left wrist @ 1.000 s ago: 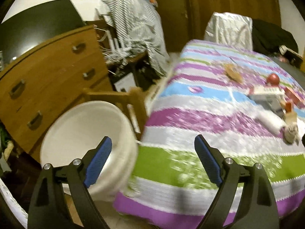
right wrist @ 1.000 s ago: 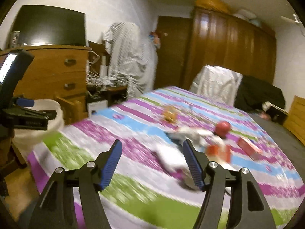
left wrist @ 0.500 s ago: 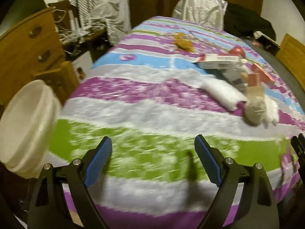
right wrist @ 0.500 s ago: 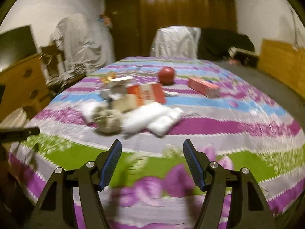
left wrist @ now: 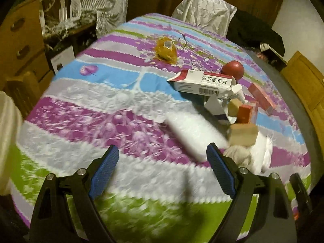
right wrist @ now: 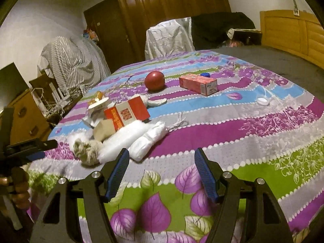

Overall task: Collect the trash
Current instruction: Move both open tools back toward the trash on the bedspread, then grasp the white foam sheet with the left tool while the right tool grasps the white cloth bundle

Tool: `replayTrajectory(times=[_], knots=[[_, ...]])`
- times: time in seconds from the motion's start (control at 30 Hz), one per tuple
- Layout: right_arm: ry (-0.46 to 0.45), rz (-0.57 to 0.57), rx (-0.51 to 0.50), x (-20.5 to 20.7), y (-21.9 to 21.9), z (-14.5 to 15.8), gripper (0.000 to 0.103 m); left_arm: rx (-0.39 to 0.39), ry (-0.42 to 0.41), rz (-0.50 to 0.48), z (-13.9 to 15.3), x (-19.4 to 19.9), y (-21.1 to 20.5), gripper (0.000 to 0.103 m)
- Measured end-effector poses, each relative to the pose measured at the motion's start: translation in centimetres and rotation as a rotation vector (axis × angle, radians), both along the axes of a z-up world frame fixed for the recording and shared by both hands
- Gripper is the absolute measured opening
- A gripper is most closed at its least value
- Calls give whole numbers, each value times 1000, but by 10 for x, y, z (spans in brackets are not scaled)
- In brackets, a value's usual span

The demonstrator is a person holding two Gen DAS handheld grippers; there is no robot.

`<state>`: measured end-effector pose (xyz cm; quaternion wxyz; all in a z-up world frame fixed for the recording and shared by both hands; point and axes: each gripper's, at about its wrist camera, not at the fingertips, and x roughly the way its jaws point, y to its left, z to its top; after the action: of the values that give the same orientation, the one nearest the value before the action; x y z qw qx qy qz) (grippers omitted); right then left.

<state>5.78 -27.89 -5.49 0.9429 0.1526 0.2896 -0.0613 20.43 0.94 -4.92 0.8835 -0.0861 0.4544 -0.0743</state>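
Trash lies in a heap on the striped bedspread [right wrist: 253, 121]: a white plastic roll [left wrist: 192, 133] [right wrist: 147, 141], a red-and-white medicine box [left wrist: 202, 82], an orange-red box [right wrist: 127, 113], a tan block [left wrist: 243, 134], a grey fuzzy wad [right wrist: 87, 151], a pink box [right wrist: 198, 85], a red ball [right wrist: 155, 80] and an orange wrapper [left wrist: 166, 49]. My left gripper [left wrist: 162, 170] is open and empty, just short of the white roll. My right gripper [right wrist: 162, 174] is open and empty, in front of the heap. The left gripper also shows at the left in the right wrist view [right wrist: 30, 147].
A white bin [left wrist: 8, 141] stands off the bed's left edge beside a wooden dresser [left wrist: 20, 46]. A wardrobe [right wrist: 172, 16] and draped chair [right wrist: 170, 38] stand behind the bed. A wooden headboard [right wrist: 293, 32] is at the right. A white cap [right wrist: 262, 101] lies on the bedspread.
Both grippers have swung from the bin and dresser side toward the bed and closed in on the trash heap. Both have stayed open and empty.
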Motion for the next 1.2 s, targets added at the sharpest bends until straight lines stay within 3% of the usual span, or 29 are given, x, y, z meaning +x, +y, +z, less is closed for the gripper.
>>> replayTrajectory(times=[0.2, 0.3, 0.5, 0.57, 0.63, 0.83, 1.03, 1.2], knots=[[14, 4, 15, 1, -1, -5, 68, -101, 80, 37, -19, 32, -12, 85], [21, 1, 19, -1, -1, -10, 68, -104, 99, 29, -25, 42, -23, 85], [36, 10, 38, 1, 5, -16, 68, 28, 82, -30, -33, 59, -51, 85], [39, 23, 32, 1, 10, -16, 68, 68, 53, -47, -33, 57, -52, 68], [41, 41, 28, 1, 15, -17, 68, 50, 36, -68, -32, 54, -47, 37], [56, 100, 24, 10, 29, -14, 63, -30, 38, -48, -18, 30, -8, 34], [191, 93, -4, 61, 38, -28, 49, -38, 48, 28, -16, 0, 31, 34], [240, 78, 4, 89, 40, -31, 49, -22, 37, 39, -15, -16, 42, 34]])
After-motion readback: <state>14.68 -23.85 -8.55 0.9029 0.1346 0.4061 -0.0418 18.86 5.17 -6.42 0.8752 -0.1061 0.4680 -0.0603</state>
